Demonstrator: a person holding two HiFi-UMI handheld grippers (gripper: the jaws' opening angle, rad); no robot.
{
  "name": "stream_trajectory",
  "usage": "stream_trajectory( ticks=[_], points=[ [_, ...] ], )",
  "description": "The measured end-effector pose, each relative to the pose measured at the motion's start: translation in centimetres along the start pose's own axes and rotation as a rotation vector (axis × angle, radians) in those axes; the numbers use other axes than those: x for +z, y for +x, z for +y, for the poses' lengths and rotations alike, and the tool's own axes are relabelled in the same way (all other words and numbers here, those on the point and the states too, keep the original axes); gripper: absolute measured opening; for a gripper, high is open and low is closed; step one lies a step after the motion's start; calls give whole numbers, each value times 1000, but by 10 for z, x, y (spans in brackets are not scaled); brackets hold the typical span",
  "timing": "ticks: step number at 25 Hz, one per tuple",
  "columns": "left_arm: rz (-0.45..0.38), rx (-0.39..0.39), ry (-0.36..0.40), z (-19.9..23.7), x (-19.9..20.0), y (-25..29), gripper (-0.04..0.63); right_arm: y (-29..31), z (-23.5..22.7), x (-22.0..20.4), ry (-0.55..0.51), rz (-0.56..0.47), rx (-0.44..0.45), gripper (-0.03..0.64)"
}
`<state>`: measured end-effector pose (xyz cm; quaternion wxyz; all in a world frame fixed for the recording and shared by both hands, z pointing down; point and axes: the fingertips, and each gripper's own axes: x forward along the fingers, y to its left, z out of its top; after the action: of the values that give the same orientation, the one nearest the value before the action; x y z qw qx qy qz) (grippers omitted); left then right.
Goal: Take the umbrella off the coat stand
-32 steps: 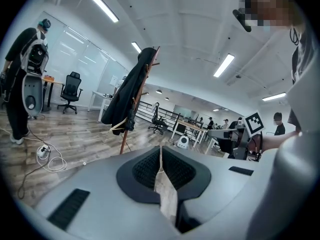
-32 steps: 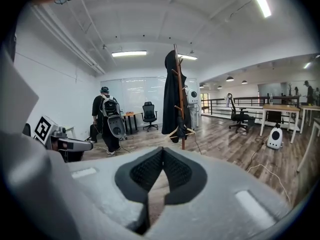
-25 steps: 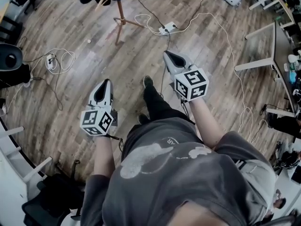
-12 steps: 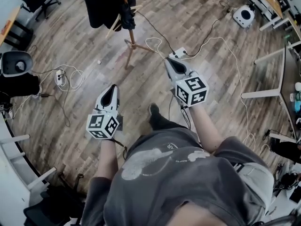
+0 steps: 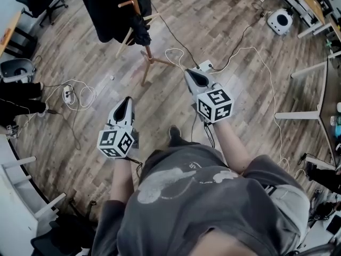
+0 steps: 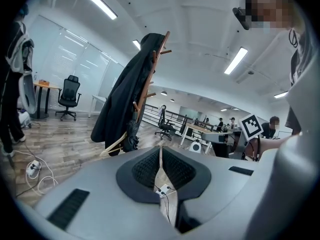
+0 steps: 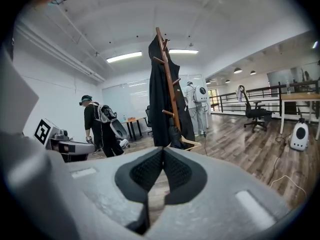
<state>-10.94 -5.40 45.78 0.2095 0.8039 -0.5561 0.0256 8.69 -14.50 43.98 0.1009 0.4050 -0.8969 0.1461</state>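
head view: the coat stand [image 5: 147, 55] sits nearer than half a second back, with the left gripper [image 5: 127, 100] and right gripper [image 5: 188, 73] both short of it.
left gripper view: jaws pressed together, empty. the folded black umbrella [image 6: 133, 134] hangs low on the stand, beside the dark coat [image 6: 122, 99].
right gripper view: jaws together, empty too.

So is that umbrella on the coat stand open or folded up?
Folded. The umbrella hangs as a narrow dark bundle on the coat stand, beside a dark coat.
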Motion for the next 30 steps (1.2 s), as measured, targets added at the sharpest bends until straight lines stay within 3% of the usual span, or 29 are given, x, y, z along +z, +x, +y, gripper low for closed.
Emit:
stream_trajectory(
  ticks=[9,14,20,28,30],
  points=[
    [-20,9,1,10,19,27,20,32,-2,13,1,-11,47,-3],
    [-2,12,0,44,31,54,21,56,-13,10,24,12,9,-2],
    [12,-42,-12,77,52,108,22,95,-35,28,11,32,-41,-3],
    [86,-128,-31,119,71,192,82,166,-62,60,12,37,-89,-3],
    [93,-158,-37,125,76,212,146,177,-71,65,14,37,-108,-3]
  ],
)
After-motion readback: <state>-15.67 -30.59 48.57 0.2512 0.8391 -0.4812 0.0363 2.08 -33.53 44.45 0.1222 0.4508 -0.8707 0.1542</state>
